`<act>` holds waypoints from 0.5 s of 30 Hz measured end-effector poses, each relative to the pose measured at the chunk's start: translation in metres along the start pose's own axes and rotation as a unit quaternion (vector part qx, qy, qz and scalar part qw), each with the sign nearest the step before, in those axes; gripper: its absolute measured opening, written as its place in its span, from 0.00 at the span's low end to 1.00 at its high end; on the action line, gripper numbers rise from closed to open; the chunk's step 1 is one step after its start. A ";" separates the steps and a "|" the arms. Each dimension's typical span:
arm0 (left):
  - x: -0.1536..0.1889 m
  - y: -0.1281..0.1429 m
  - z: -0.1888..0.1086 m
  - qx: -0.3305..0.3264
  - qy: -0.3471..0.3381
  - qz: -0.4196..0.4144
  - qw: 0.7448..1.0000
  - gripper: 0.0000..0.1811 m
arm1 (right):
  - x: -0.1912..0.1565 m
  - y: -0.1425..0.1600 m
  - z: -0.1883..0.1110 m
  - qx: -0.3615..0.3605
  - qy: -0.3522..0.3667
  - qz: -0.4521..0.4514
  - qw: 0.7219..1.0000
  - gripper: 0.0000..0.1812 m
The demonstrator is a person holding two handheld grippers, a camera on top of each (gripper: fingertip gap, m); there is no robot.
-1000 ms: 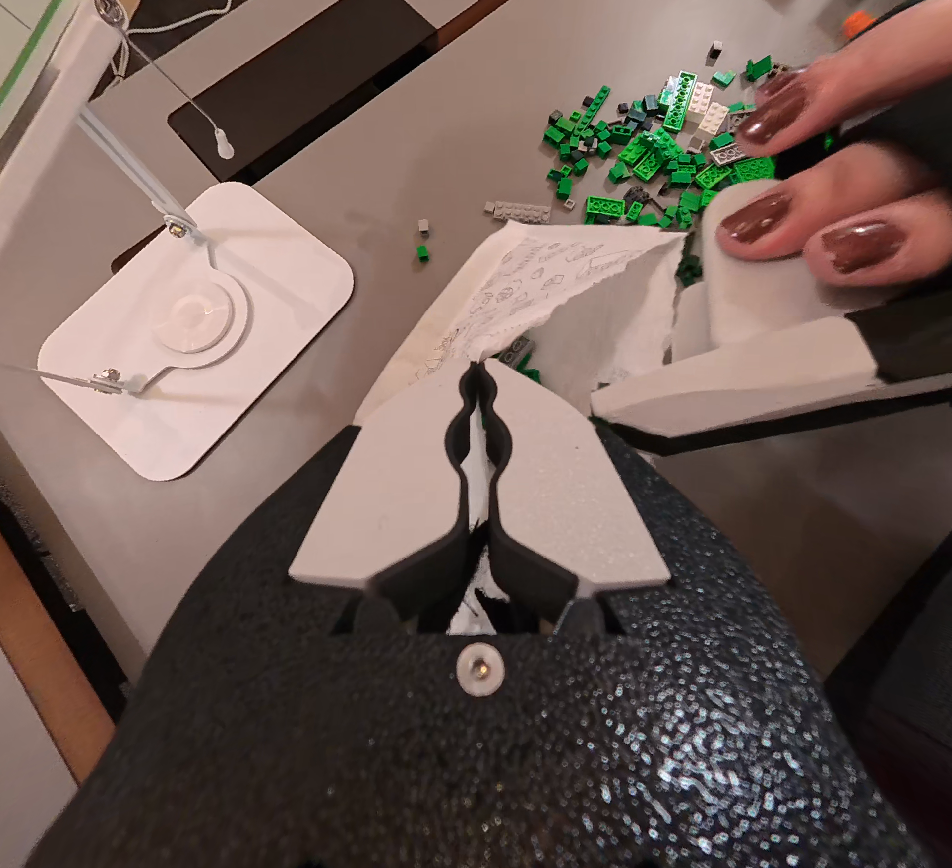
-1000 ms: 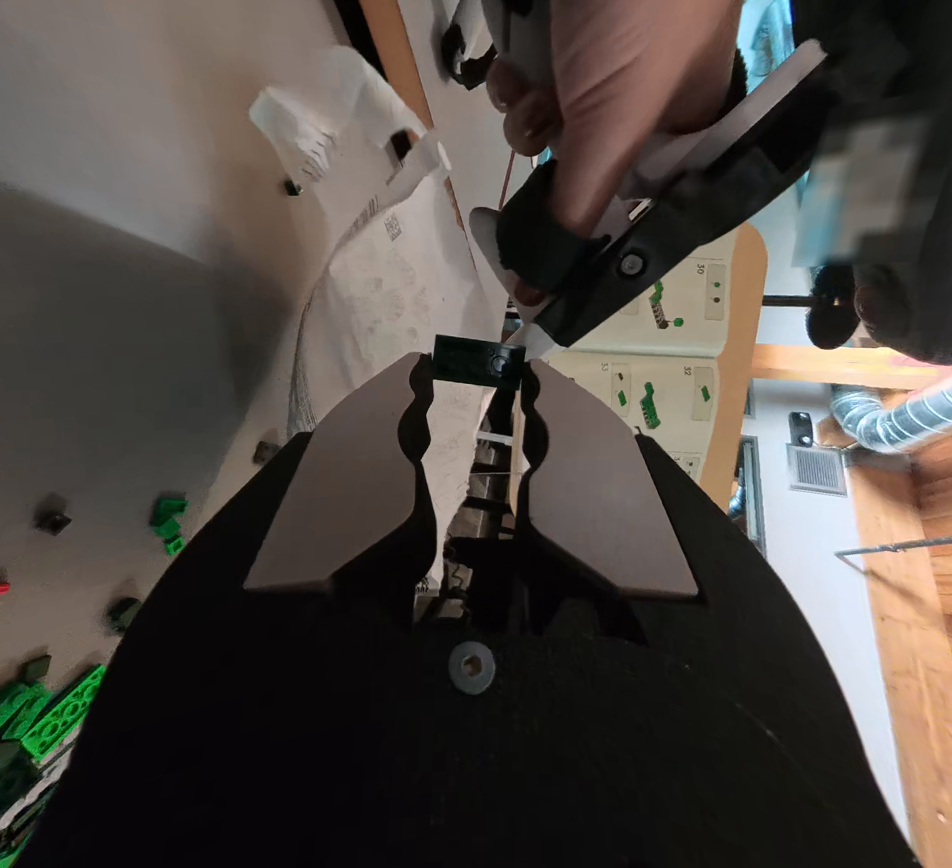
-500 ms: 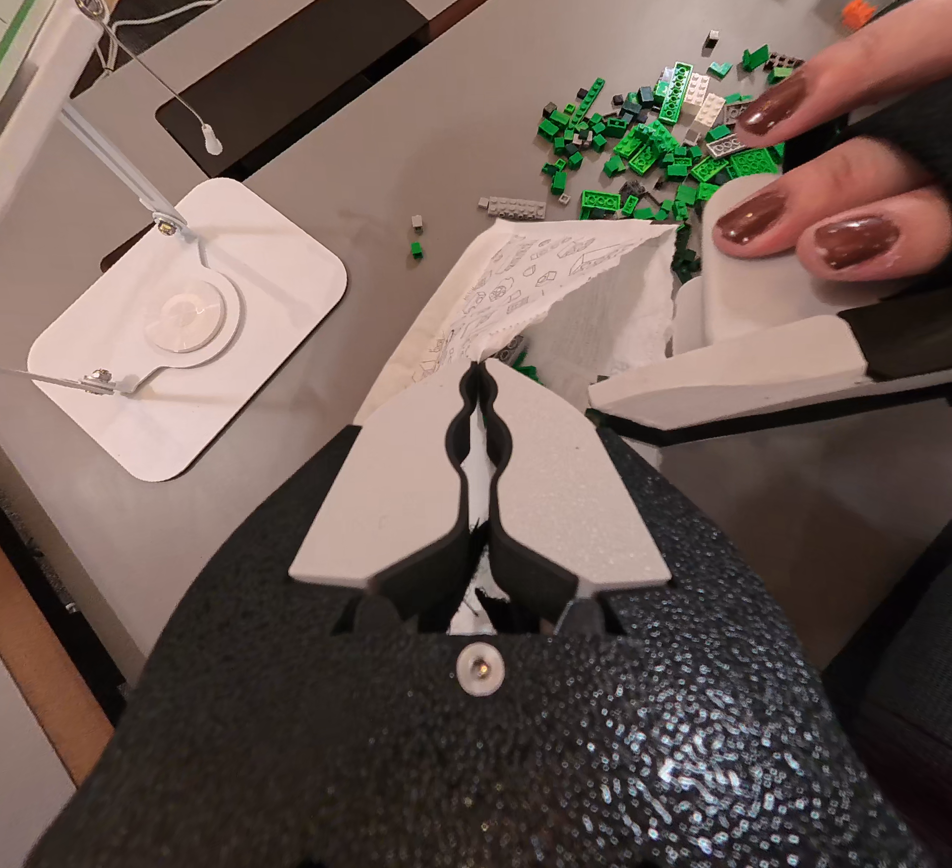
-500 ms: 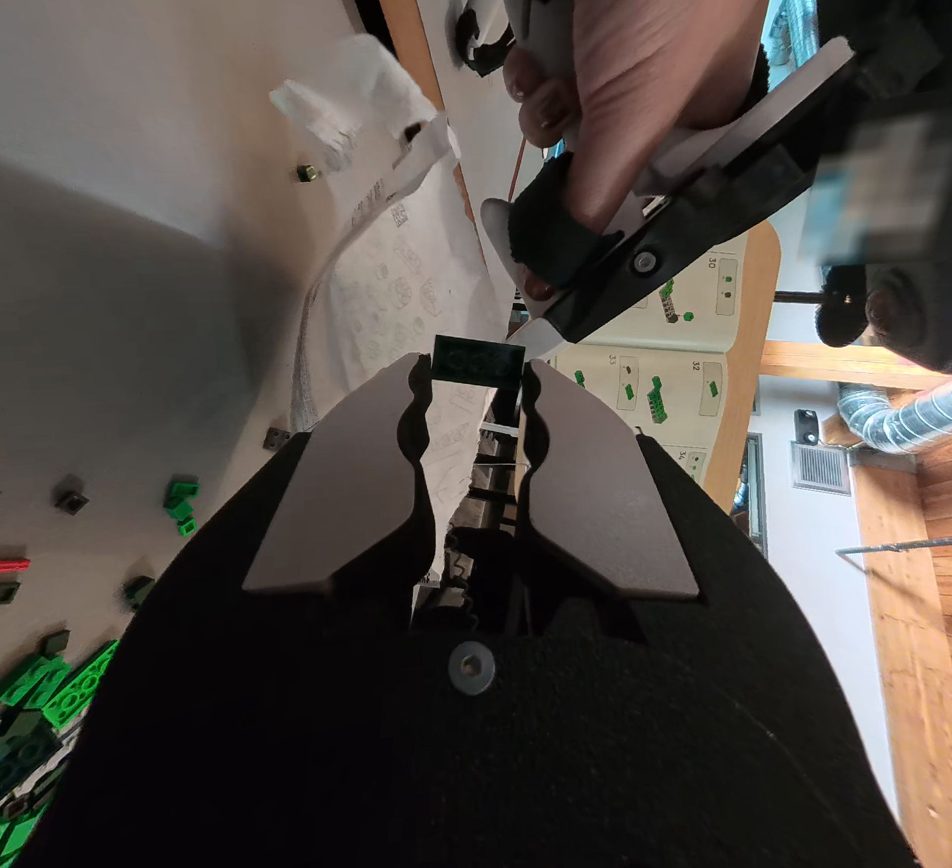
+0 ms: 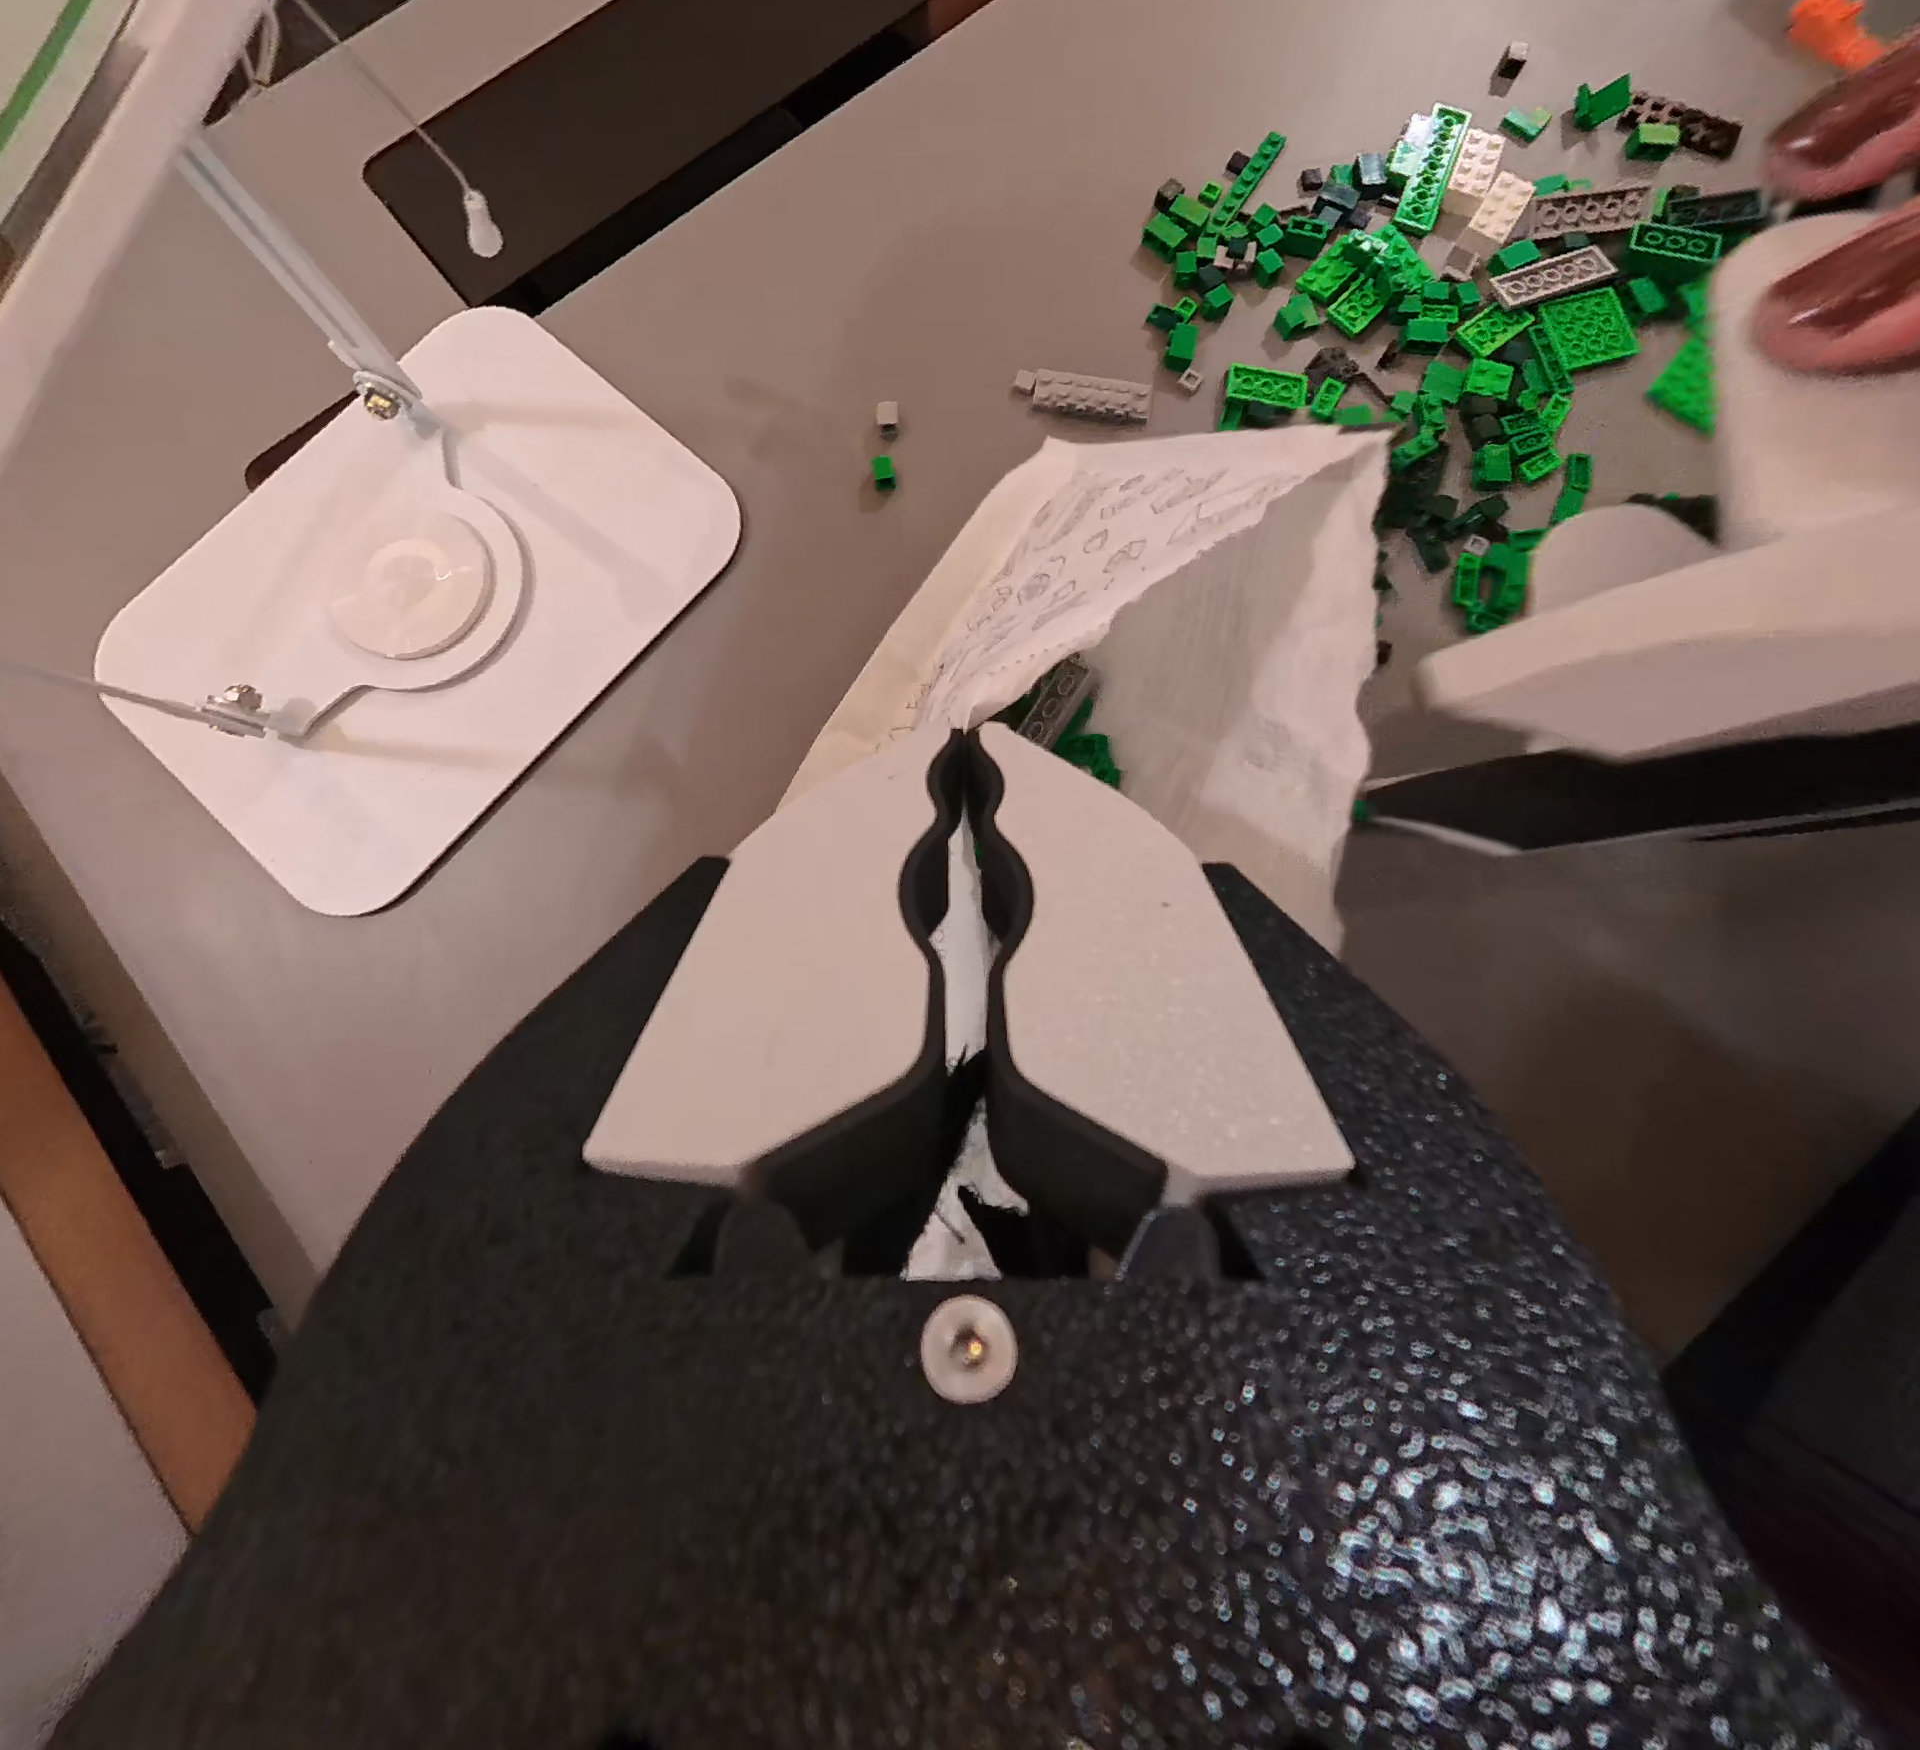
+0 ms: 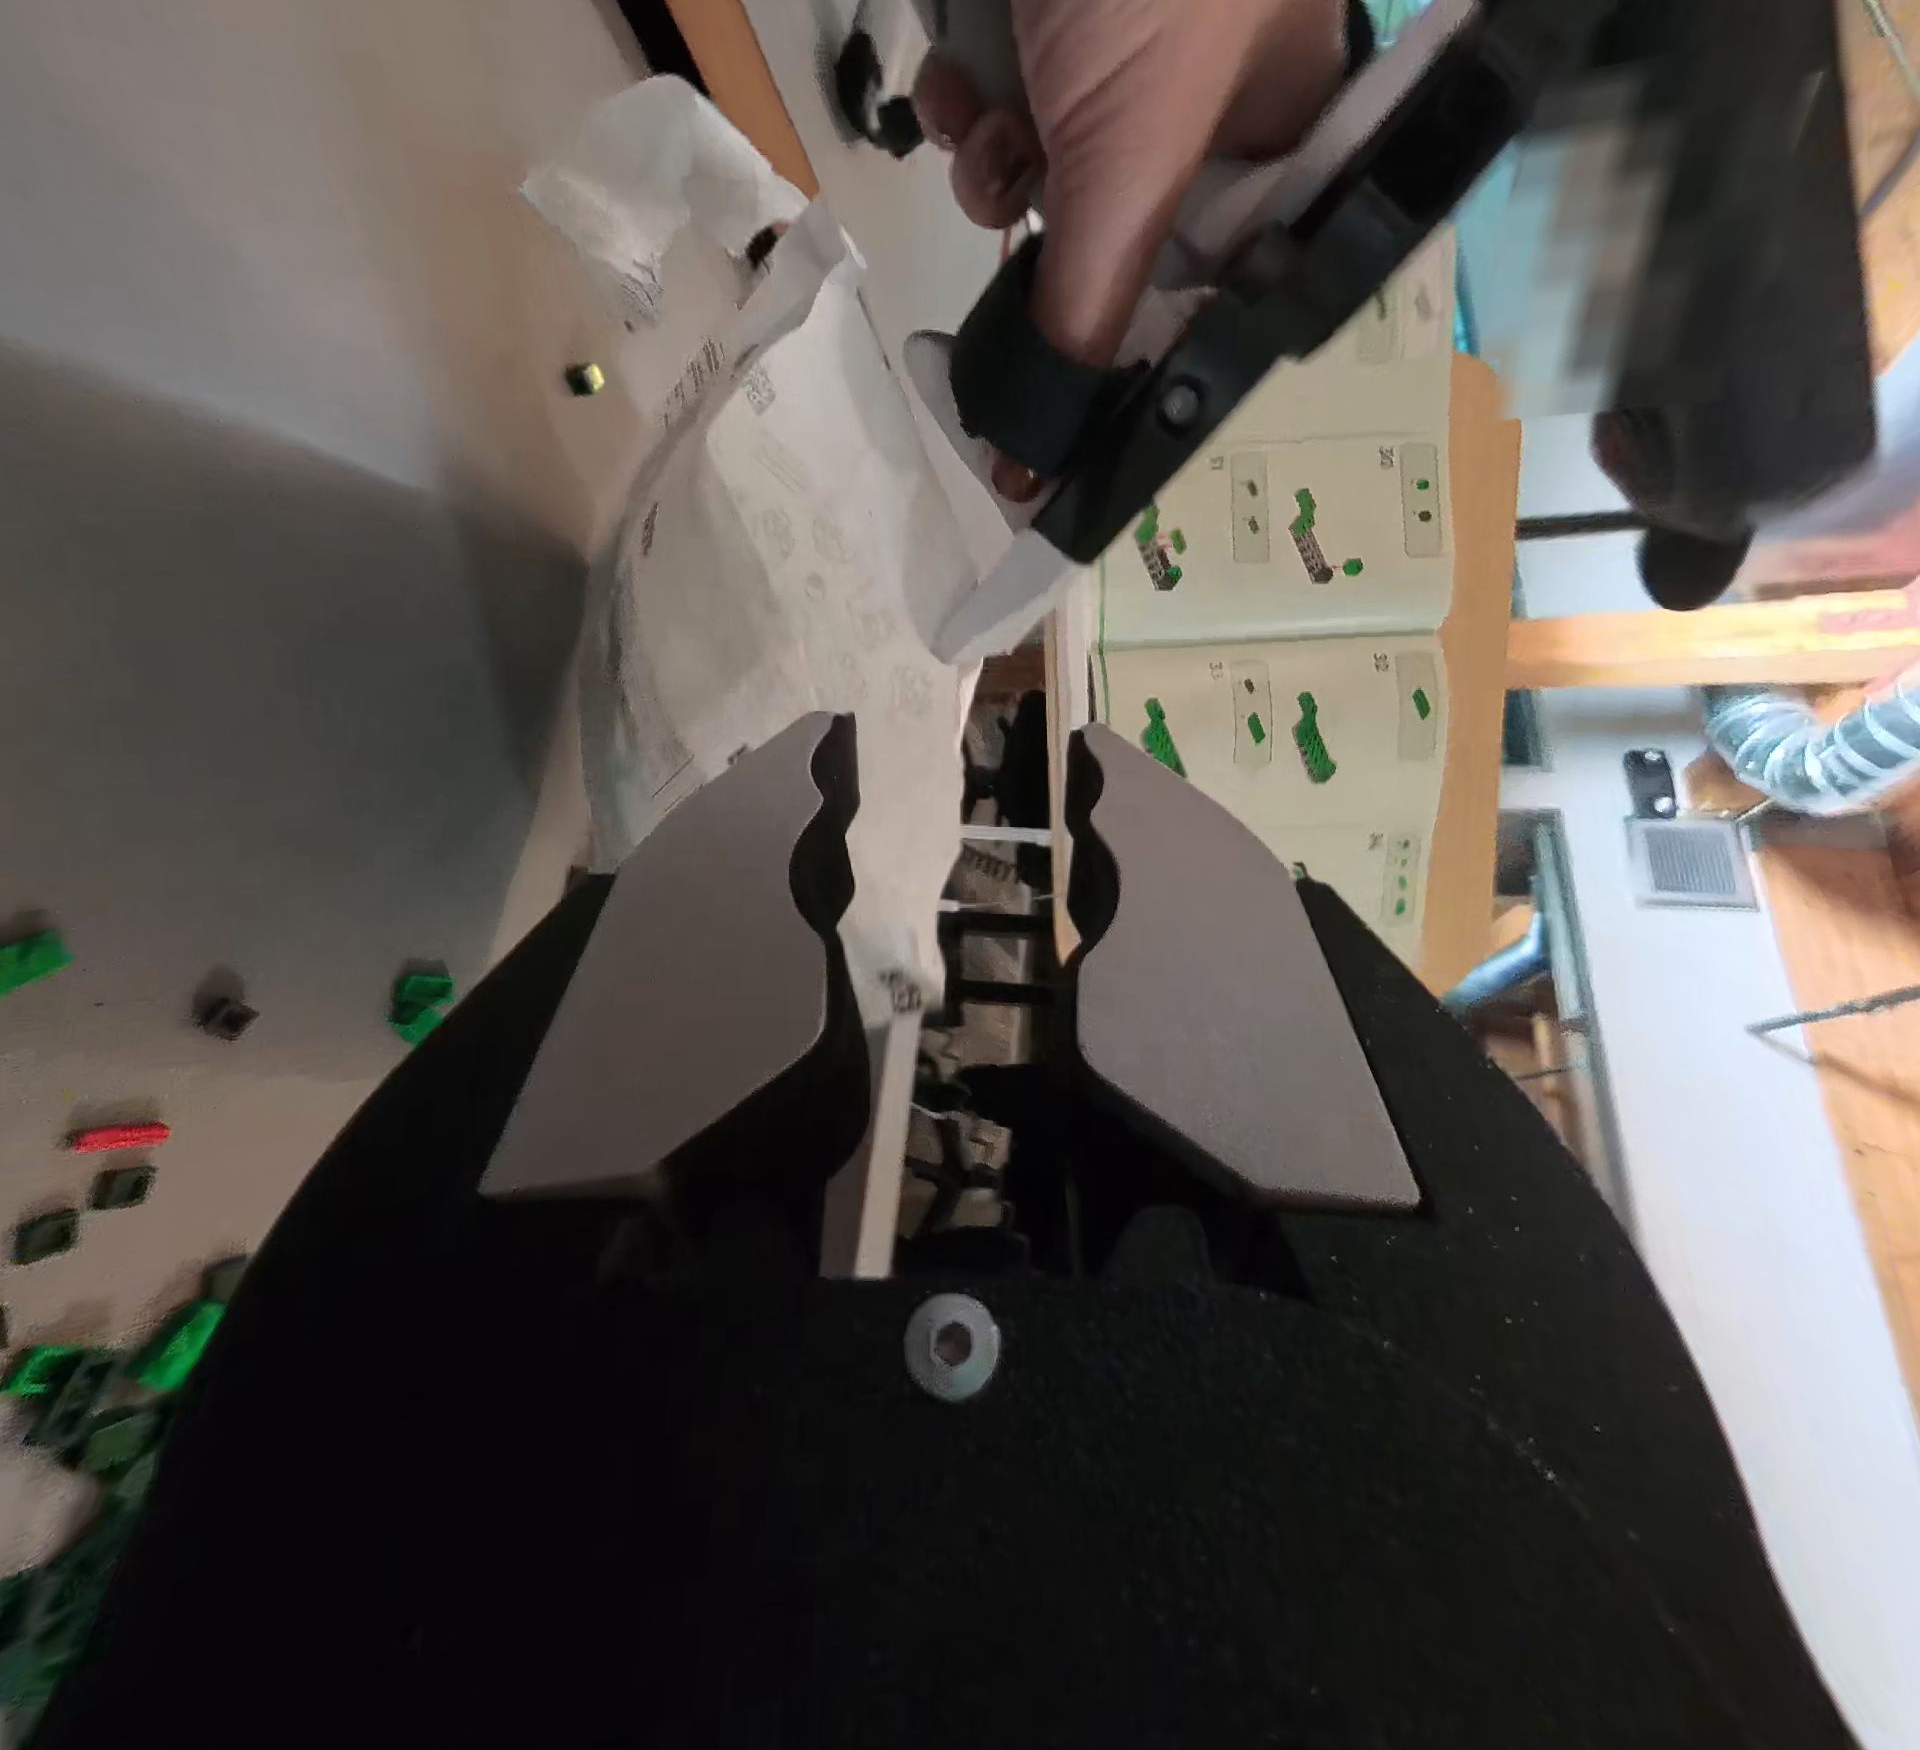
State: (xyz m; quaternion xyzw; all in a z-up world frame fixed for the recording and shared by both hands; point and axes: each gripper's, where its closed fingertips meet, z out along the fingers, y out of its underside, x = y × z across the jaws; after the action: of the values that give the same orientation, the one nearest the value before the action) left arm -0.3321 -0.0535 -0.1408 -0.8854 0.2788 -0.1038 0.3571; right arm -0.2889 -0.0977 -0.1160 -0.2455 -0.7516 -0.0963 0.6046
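My left gripper (image 5: 968,739) is shut on the edge of a white printed paper bag (image 5: 1195,651) and holds its mouth open above the grey table (image 5: 831,329). A few green and grey bricks (image 5: 1075,729) show inside the bag. A pile of green, grey and white bricks (image 5: 1455,298) lies beyond it. My right gripper (image 6: 961,744) is open with nothing between its tips, close to the bag (image 6: 790,557). It shows in the left wrist view (image 5: 1662,661) at the right of the bag, with a hand (image 5: 1839,308) on it. The left gripper (image 6: 997,599) shows in the right wrist view.
A white lamp base (image 5: 405,599) stands left of the bag, near a dark inset panel (image 5: 644,90). An open instruction booklet (image 6: 1299,609) lies beyond the bag. An orange piece (image 5: 1834,38) and a red piece (image 6: 120,1136) lie among scattered bricks (image 6: 416,988). The left gripper's tips are roughly 7 centimetres from the right gripper's. The red piece (image 6: 120,1136) is about 20 centimetres from both grippers' fingertips.
The dark green brick that my right gripper held between its tips is gone and the jaws stand slightly wider. The right gripper has drawn away to the right. My left gripper still holds the bag.
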 end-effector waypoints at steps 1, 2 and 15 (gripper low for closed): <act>-0.003 0.001 -0.001 0.000 -0.003 -0.004 1.000 0.00 | 0.000 0.002 -0.006 0.005 0.003 0.022 1.000 0.20; -0.005 0.002 -0.002 0.000 -0.005 -0.008 1.000 0.00 | 0.001 0.005 -0.013 0.009 0.006 0.047 0.999 0.21; -0.038 0.021 -0.014 -0.002 -0.039 -0.067 0.997 0.00 | -0.060 0.110 -0.089 -0.087 0.017 0.326 0.941 0.21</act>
State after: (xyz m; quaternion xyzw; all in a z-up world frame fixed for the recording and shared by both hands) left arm -0.3774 -0.0523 -0.1447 -0.9062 0.2046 -0.0920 0.3584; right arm -0.1497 -0.0575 -0.1675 -0.5273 -0.6086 0.0369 0.5917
